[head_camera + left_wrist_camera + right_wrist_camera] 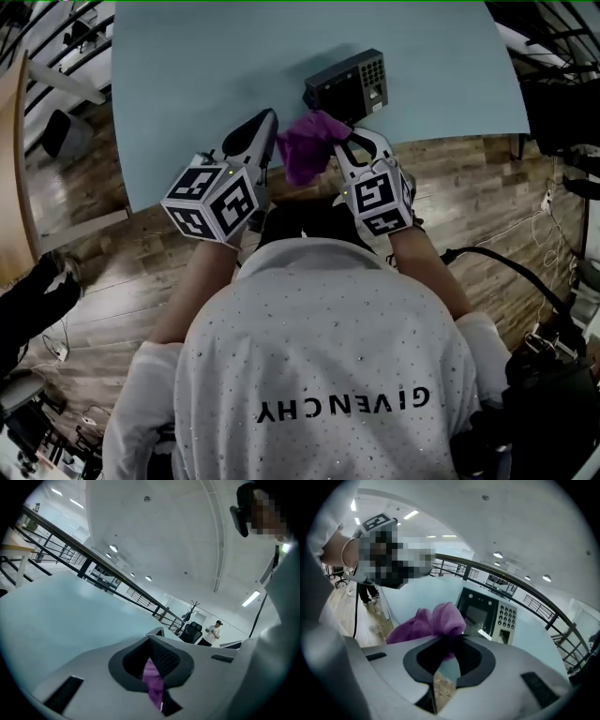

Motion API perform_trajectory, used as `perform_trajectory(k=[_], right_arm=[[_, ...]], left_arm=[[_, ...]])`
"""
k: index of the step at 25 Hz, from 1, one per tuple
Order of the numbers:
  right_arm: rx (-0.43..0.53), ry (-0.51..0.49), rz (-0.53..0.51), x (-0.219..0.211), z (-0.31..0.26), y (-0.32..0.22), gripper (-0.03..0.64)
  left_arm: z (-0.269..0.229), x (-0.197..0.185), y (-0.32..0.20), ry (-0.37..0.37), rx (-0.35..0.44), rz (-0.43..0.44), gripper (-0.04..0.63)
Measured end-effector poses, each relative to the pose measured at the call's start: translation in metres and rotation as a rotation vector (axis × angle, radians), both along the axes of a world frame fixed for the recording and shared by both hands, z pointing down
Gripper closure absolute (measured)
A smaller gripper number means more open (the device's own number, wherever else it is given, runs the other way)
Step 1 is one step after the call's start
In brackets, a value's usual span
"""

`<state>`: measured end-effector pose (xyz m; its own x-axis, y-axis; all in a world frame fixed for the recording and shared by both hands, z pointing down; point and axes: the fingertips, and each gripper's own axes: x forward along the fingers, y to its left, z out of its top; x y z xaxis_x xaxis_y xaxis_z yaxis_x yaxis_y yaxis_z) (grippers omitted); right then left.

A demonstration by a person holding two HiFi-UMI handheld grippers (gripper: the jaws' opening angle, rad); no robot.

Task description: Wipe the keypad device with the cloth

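Observation:
The dark keypad device (pixel 347 83) sits on the pale blue table (pixel 206 75) near its front edge, keypad on its right side. A purple cloth (pixel 309 142) hangs bunched just in front of it, over the table's edge, held between both grippers. My left gripper (pixel 271 120) is shut on the cloth's left part; in the left gripper view a purple strip (pixel 153 679) sits pinched in the jaws. My right gripper (pixel 344 142) is shut on the right part. In the right gripper view the cloth (pixel 436 620) bulges over the jaws, with the keypad device (pixel 487 613) close behind it.
Wooden floor (pixel 112 253) lies under the person, below the table's front edge. Cables and dark equipment (pixel 553 309) crowd the right side. A railing (pixel 93 562) runs behind the table, and a person (pixel 214 632) stands far off beside an office chair (pixel 191 632).

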<state>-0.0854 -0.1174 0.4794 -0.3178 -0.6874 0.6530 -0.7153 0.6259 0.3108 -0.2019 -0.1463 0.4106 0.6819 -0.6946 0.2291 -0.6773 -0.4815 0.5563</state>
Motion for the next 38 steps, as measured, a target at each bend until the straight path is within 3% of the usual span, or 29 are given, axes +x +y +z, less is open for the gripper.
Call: perform_trajectory(k=[7,11,14,17,21,24,27,31,35,38], right_arm=[[-0.072,-0.068,0.079,0.004,0.019,0.016,0.567],[-0.070,-0.305,0.021,-0.029,-0.019,0.007,0.577],[0.028,-0.432,-0.005,-0.049,-0.076,-0.020,0.577],[0.202,-0.456,-0.039,-0.064,-0.146,-0.052,0.577],[0.416,-0.442,-0.020,-0.061,-0.221,-0.070,0.578],[0.446,-0.431,-0.066,-0.066,-0.231,-0.077,0.577],[0.371,-0.375,-0.074,-0.067,-0.200,-0.085,0.577],[0.222,-0.210,-0.036,-0.059,-0.131,-0.084,0.577],[0.099,-0.088,-0.055,-0.053,-0.085,-0.077,0.575],[0.063,-0.043,-0.047,-0.041,-0.074,-0.079,0.574]], left_arm=[[-0.003,0.006,0.004,0.003,0.004,0.039,0.589],[-0.011,-0.001,0.003,0.003,0.029,0.013,0.589],[-0.023,-0.015,0.003,0.003,0.053,-0.023,0.589],[-0.041,-0.037,0.000,0.000,0.084,-0.065,0.589],[-0.063,-0.060,0.001,-0.005,0.113,-0.113,0.589],[-0.077,-0.078,-0.001,-0.016,0.146,-0.153,0.589],[-0.084,-0.096,-0.006,-0.020,0.158,-0.183,0.589],[-0.082,-0.113,-0.013,0.005,0.137,-0.221,0.589],[-0.081,-0.107,-0.017,0.028,0.128,-0.226,0.589],[-0.079,-0.092,-0.017,0.042,0.119,-0.210,0.589]])
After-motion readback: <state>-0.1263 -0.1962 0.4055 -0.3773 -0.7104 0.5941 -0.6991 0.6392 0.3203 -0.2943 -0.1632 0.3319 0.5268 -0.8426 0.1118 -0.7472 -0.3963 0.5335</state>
